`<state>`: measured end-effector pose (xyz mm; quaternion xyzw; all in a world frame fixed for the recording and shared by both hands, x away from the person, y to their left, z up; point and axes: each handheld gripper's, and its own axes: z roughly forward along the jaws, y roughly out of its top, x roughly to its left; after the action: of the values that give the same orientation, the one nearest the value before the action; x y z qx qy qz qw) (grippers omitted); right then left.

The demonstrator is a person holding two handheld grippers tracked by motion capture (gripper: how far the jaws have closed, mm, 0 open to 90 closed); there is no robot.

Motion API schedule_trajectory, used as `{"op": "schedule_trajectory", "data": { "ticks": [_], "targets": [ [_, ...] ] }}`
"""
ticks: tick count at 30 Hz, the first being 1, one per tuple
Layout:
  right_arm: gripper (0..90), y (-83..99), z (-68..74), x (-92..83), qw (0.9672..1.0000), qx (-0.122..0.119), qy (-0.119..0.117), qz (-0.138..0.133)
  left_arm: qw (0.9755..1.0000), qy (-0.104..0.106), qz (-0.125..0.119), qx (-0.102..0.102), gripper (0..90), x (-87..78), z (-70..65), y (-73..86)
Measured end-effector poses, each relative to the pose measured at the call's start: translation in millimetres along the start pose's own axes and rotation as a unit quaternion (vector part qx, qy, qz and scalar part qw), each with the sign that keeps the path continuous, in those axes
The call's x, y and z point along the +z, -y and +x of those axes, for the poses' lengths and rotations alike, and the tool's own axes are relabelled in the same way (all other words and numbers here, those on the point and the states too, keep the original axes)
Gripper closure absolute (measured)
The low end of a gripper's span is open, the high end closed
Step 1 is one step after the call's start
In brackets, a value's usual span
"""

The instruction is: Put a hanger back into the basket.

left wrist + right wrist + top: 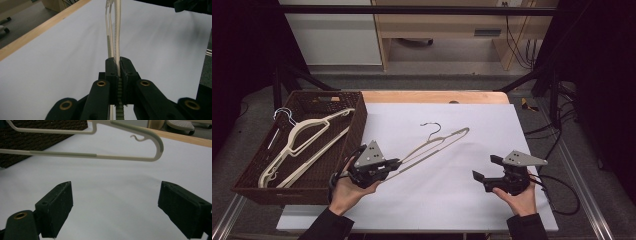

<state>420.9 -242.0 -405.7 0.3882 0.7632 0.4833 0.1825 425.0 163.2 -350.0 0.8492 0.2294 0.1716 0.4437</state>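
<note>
A cream plastic hanger point(432, 145) with a dark wire hook hangs tilted above the white sheet point(452, 195). My left gripper point(396, 162) is shut on its lower left end. In the left gripper view the jaws point(119, 62) pinch the ribbed bar, and the hanger point(117, 30) runs straight away from them. My right gripper point(486, 168) stands open at the front right, a hand's width from the hanger, with nothing between its pads. In the right gripper view the hanger's far end point(125, 157) floats beyond the wide-apart jaws point(116, 202).
A dark woven basket point(257, 165) at the left holds two more cream hangers point(307, 137). The table's wooden back edge point(432, 96) shows past the sheet. Black cables point(562, 195) trail off the right side, and dark frame bars surround the table.
</note>
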Motion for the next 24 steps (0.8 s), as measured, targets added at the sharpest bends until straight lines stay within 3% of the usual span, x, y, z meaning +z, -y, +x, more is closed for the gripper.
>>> {"op": "schedule_trajectory", "data": {
  "ticks": [4,12,24],
  "targets": [
    [11.1,-0.8,-0.9,-1.6,1.0000,0.002,0.001,-0.007,0.9998,0.007,-0.020,-0.007,85.6,-15.0,8.7,-3.6],
    [7.8,-1.7,-2.5,-5.7,0.9999,0.004,0.007,-0.014,0.9989,-0.001,-0.041,-0.023,85.5,-42.6,34.6,-8.1],
    [6.2,-1.8,-3.7,-7.2,0.9999,0.002,0.013,-0.010,0.9968,-0.032,-0.067,-0.030,85.5,-94.8,67.2,-10.4]
  ]
}}
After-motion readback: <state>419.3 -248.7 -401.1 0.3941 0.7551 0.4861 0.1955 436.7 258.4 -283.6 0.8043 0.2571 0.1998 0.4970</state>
